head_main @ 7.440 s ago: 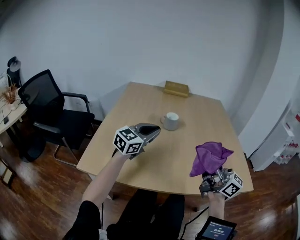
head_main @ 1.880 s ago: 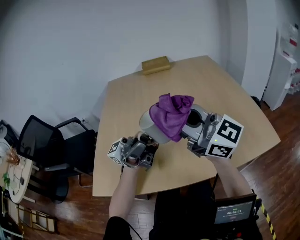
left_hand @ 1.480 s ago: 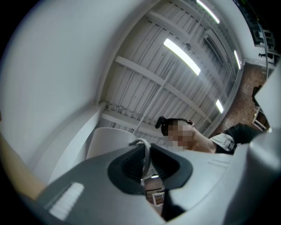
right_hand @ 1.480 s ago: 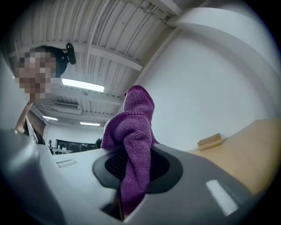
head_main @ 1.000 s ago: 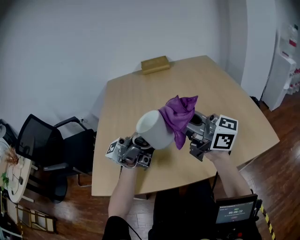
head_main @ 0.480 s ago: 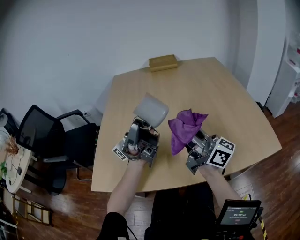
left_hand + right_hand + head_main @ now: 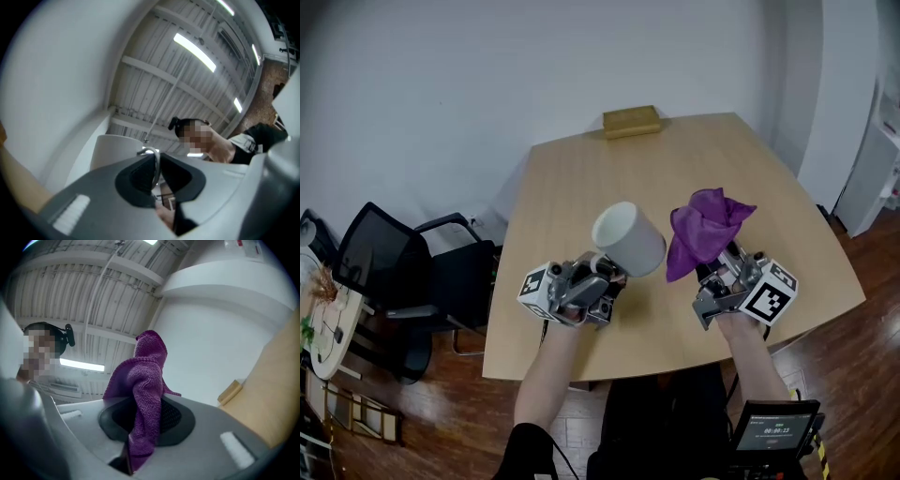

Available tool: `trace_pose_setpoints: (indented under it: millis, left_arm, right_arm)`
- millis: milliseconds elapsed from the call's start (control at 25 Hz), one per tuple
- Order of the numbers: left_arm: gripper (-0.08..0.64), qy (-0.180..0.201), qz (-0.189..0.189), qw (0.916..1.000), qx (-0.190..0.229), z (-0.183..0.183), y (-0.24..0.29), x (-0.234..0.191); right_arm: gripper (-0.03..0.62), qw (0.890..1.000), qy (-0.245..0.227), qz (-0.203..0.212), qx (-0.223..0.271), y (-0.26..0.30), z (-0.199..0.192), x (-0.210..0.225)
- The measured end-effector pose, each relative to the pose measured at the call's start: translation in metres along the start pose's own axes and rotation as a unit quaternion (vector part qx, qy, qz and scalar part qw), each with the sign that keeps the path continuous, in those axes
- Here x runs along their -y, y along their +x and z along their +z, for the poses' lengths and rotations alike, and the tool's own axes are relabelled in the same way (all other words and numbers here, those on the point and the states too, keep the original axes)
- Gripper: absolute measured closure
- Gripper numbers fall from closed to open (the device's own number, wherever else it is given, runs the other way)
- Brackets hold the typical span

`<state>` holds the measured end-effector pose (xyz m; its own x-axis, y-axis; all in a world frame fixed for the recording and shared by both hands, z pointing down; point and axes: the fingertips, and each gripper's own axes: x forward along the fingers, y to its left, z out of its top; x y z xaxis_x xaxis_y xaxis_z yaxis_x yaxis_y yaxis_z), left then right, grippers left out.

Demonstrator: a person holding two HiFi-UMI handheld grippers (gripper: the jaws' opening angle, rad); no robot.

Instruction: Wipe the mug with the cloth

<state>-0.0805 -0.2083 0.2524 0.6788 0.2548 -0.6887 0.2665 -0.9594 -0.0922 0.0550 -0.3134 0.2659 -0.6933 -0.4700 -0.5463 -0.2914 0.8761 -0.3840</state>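
Note:
A white mug (image 7: 628, 239) hangs in the air over the wooden table (image 7: 581, 169), tilted, with its base toward the camera. My left gripper (image 7: 598, 269) is shut on the mug's handle; its jaws have just been closing on that handle (image 7: 155, 161). In the left gripper view the mug's wall (image 7: 115, 150) rises behind the pads. To the right my right gripper (image 7: 724, 265) is shut on a purple cloth (image 7: 705, 230), which stands bunched above the jaws. The cloth (image 7: 145, 380) is pinched between the right gripper's (image 7: 147, 420) pads. A small gap separates cloth and mug.
A tan wooden box (image 7: 631, 121) lies at the table's far edge. A black office chair (image 7: 403, 272) stands left of the table on the wood floor. A small screen (image 7: 767, 435) sits near the person's lap. White walls enclose the far side.
A second ago the cloth lay against the mug. Since then the right gripper has carried the cloth off to the right, and the left gripper has swung the mug round.

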Motion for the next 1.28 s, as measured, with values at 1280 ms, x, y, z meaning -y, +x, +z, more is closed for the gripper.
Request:
trace_pose_setpoints:
  millis: [1280]
  left_arm:
    - [0.491,0.18,0.094,0.9209,-0.333,-0.069,-0.03,-0.031]
  right_arm:
    - [0.531,0.983,0.12,0.059,-0.123,-0.008,-0.064,0.028]
